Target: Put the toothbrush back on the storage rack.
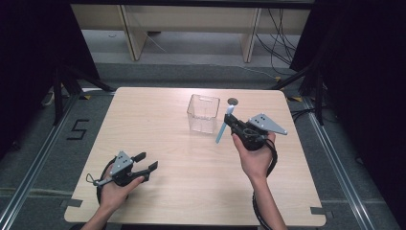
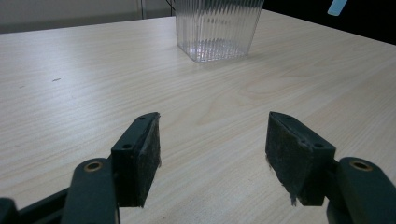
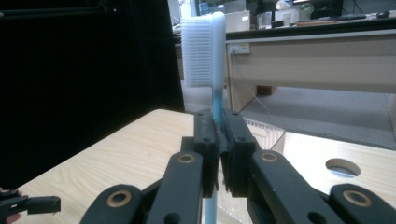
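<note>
One readable mark: a black digit "5" (image 1: 77,129), taped or painted on the grey floor (image 1: 43,158) just beyond the left edge of the surface (image 1: 143,115), near its far-left corner, between that edge and the metal rail set in the floor. Nothing legible on the surface itself, on the clear container, on the toothbrush or on either set of tongs. Small pale label (image 3: 242,48) on the front of the far desk in the right gripper view, print too small to read. No brands or other numbers to make out.
</note>
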Action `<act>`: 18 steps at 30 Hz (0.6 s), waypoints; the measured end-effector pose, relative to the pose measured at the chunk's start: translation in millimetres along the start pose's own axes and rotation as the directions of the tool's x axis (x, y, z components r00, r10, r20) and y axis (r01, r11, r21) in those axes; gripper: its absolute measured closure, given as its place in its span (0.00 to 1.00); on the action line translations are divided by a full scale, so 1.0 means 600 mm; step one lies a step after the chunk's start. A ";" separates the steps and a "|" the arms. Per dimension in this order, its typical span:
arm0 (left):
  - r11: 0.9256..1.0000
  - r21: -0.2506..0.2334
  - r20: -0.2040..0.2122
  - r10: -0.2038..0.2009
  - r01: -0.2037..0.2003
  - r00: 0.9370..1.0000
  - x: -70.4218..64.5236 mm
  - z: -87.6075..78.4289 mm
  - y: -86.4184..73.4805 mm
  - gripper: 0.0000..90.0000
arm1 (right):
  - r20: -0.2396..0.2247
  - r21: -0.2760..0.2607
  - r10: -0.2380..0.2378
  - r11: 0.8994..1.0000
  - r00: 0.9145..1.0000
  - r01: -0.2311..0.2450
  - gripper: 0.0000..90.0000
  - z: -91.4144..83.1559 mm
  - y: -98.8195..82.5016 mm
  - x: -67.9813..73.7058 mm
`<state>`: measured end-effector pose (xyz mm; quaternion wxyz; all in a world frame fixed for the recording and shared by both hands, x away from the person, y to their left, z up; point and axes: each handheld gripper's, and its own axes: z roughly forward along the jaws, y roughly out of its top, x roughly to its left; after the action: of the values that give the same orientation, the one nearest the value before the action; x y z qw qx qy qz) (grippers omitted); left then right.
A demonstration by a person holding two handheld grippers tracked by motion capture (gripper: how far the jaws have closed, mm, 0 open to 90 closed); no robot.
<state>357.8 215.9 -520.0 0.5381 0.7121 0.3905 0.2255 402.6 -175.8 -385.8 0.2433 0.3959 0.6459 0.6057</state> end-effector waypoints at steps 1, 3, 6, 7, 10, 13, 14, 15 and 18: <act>1.000 -0.001 -0.002 0.001 -0.001 1.000 0.000 0.001 -0.001 0.39 | 0.008 -0.004 -0.002 1.000 1.000 0.002 0.95 0.000 0.001 -0.001; 1.000 -0.012 0.003 -0.005 0.005 1.000 0.002 0.004 -0.003 0.39 | 0.007 -0.018 -0.002 1.000 1.000 0.002 0.95 0.003 0.008 -0.003; 1.000 -0.013 -0.008 -0.004 0.004 1.000 0.001 0.002 -0.003 0.39 | 0.010 -0.022 -0.012 1.000 1.000 0.012 0.95 0.004 0.012 -0.006; 1.000 -0.014 -0.009 -0.004 0.004 1.000 0.001 0.002 -0.003 0.39 | 0.026 -0.021 -0.037 0.999 0.999 0.037 0.95 0.004 0.015 -0.009; 1.000 -0.017 -0.011 -0.005 0.005 1.000 0.001 0.002 -0.003 0.39 | 0.027 -0.030 -0.027 0.999 0.999 0.028 0.95 0.007 0.019 -0.009; 1.000 -0.017 -0.014 -0.003 0.003 1.000 0.001 0.001 -0.003 0.39 | 0.023 -0.045 -0.022 0.999 0.999 0.023 0.95 0.010 0.024 -0.008; 1.000 -0.018 -0.014 -0.001 0.001 1.000 0.000 0.001 -0.003 0.39 | 0.033 -0.056 -0.050 0.997 0.998 0.052 0.95 0.012 0.026 -0.011; 1.000 -0.017 -0.015 0.003 -0.003 1.000 0.000 0.001 -0.003 0.39 | 0.030 -0.047 -0.021 0.999 0.999 0.022 0.95 0.013 0.026 -0.009; 1.000 -0.020 -0.017 0.004 -0.005 1.000 -0.001 0.001 -0.003 0.39 | 0.037 -0.047 -0.026 0.998 0.999 0.028 0.95 0.015 0.028 -0.011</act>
<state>357.5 215.4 -522.1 0.5415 0.7056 0.3910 0.2366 417.5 -176.7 -371.8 0.2727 0.3920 0.6321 0.6103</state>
